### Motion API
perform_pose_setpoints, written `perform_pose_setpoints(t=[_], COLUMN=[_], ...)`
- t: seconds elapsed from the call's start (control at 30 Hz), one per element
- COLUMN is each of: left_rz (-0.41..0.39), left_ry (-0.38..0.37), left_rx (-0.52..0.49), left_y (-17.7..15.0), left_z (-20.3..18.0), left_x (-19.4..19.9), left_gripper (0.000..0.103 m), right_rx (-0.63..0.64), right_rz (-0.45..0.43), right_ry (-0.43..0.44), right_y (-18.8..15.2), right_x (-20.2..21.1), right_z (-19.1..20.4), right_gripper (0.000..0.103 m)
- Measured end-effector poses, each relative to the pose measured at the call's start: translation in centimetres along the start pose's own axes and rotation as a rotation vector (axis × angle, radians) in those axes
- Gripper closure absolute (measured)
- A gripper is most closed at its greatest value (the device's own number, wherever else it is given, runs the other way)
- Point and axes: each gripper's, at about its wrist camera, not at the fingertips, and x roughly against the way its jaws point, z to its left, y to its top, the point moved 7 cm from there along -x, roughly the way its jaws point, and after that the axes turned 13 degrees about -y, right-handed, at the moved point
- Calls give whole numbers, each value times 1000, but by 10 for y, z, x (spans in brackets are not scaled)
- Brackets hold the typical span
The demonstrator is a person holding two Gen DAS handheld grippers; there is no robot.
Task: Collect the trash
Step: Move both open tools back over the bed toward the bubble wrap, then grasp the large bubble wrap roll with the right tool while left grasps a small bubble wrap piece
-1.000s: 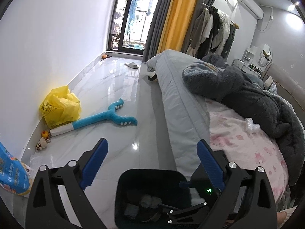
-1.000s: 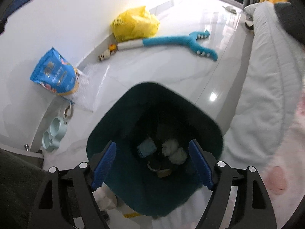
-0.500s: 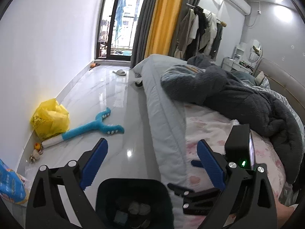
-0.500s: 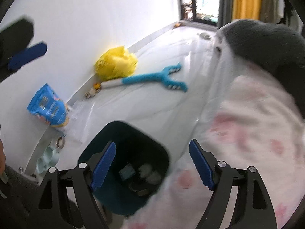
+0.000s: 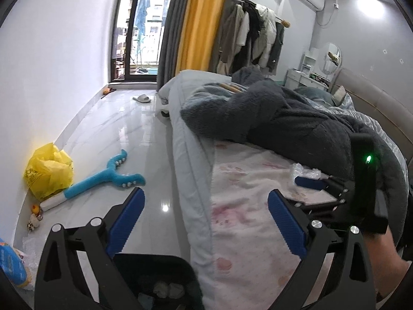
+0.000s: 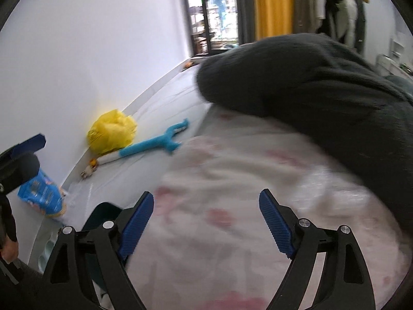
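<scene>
Right hand-held gripper [image 6: 206, 222] has swung off the trash bin [image 5: 160, 279] onto the bed [image 5: 247, 206], both spread wide; crumpled plastic wrap [image 5: 306, 171] sits mid-right, touching its fingertip.

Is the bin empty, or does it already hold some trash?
Not empty. The left wrist view shows pale crumpled wads and a bluish scrap at the bottom of the dark bin beside the bed.

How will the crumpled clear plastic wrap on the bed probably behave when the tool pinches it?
The clear plastic wrap looks thin and crinkled, so it will likely collapse floppily between the fingers. It seems very light, resting on the pink sheet without denting it. Its glossy film may slip unless gripped firmly.
</scene>
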Motion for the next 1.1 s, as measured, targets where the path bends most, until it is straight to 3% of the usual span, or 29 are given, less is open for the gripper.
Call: perform_pose_setpoints(t=[0.27,0.6,0.97,1.03,1.1], left_rz=[45,102,204,215,227], left_ry=[-47,-116,-249,-266,-276], left_rx=[-32,-50,-90,-101,-121], left_y=[3,4,-8,-10,-11], left_z=[-28,-51,-84,-89,-96], left_x=[-46,-100,-157,-163,-171], left_gripper=[5,5,5,5,5], right_rx=[-58,-57,-45,-31,-22], right_rz=[-6,66,157,179,188], right_ry=[-65,-165,-123,-107,-109], right_y=[5,-5,-15,-18,-17], right_x=[-5,-28,-60,-67,-73], right_z=[-61,-133,-142,-140,-142], right_gripper=[18,18,18,30,35])
